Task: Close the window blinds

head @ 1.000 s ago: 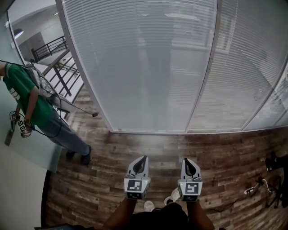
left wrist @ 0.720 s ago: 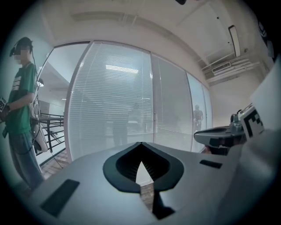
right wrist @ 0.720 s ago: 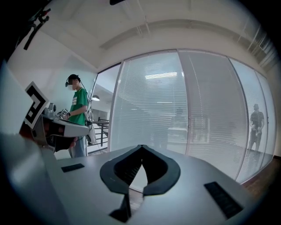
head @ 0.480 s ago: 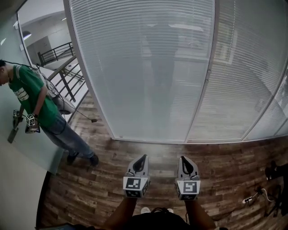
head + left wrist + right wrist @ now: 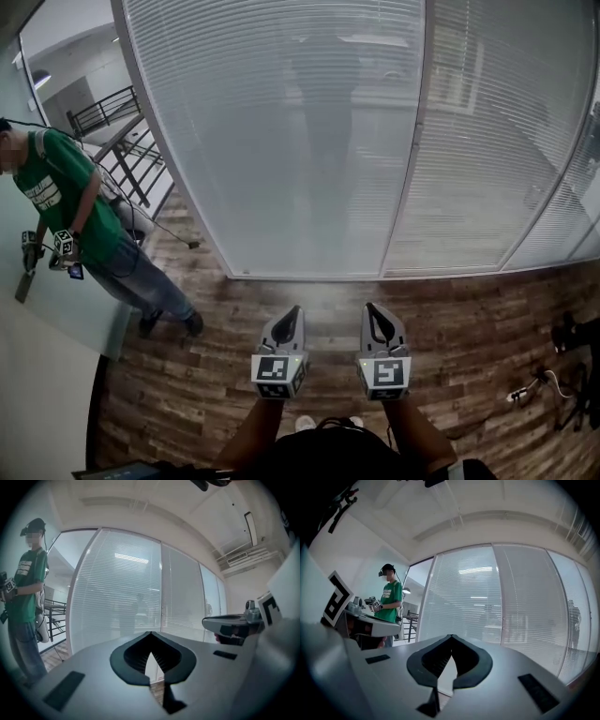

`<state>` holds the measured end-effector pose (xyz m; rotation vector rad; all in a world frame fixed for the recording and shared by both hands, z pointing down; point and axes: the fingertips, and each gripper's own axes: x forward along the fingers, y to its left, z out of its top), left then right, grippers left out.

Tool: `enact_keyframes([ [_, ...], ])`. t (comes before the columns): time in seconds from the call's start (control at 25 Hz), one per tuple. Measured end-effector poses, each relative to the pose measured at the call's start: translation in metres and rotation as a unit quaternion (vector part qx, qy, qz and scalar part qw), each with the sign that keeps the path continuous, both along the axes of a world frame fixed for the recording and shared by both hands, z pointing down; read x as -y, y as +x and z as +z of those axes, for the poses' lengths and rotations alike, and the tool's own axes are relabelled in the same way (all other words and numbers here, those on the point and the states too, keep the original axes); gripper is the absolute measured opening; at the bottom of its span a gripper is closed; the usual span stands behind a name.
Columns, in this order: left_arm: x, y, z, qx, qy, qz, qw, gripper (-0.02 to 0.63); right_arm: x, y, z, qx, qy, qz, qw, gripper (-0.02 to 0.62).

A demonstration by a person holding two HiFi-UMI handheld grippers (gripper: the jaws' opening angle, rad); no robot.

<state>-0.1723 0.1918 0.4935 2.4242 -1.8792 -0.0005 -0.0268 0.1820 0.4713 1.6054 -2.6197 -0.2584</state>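
Observation:
White slatted window blinds (image 5: 281, 141) hang over the glass wall ahead, down to the wooden floor; faint shapes show through the slats. A second blind panel (image 5: 497, 150) hangs right of the upright frame post (image 5: 408, 159). My left gripper (image 5: 289, 314) and right gripper (image 5: 373, 311) are held side by side, pointing level at the blinds, well short of them. Both are shut with nothing between the fingers. In the left gripper view the left gripper (image 5: 150, 633) faces the blinds (image 5: 117, 597). In the right gripper view the right gripper (image 5: 451, 636) also faces the blinds (image 5: 464, 597).
A person in a green shirt (image 5: 56, 197) stands at the left holding their own grippers, beside a glass partition and a stair railing (image 5: 117, 112). Cables and dark gear (image 5: 562, 375) lie on the wooden floor (image 5: 234, 300) at the right.
Both grippers have lifted a little, still shut and side by side. The head view has swung slightly, and the person at the left has shifted their stance.

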Motion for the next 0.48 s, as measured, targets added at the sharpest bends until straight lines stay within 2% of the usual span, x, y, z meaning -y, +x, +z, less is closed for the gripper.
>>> enact_keyframes([
  [0.2, -0.005, 0.002, -0.001, 0.010, 0.006, 0.011, 0.9999, -0.005, -0.009, -0.004, -0.009, 0.043, -0.008, -0.010, 0.999, 0.002],
  [0.48, -0.009, -0.003, -0.012, 0.015, 0.010, 0.007, 0.9998, -0.005, -0.010, -0.013, -0.017, 0.043, 0.010, -0.018, 0.999, 0.002],
])
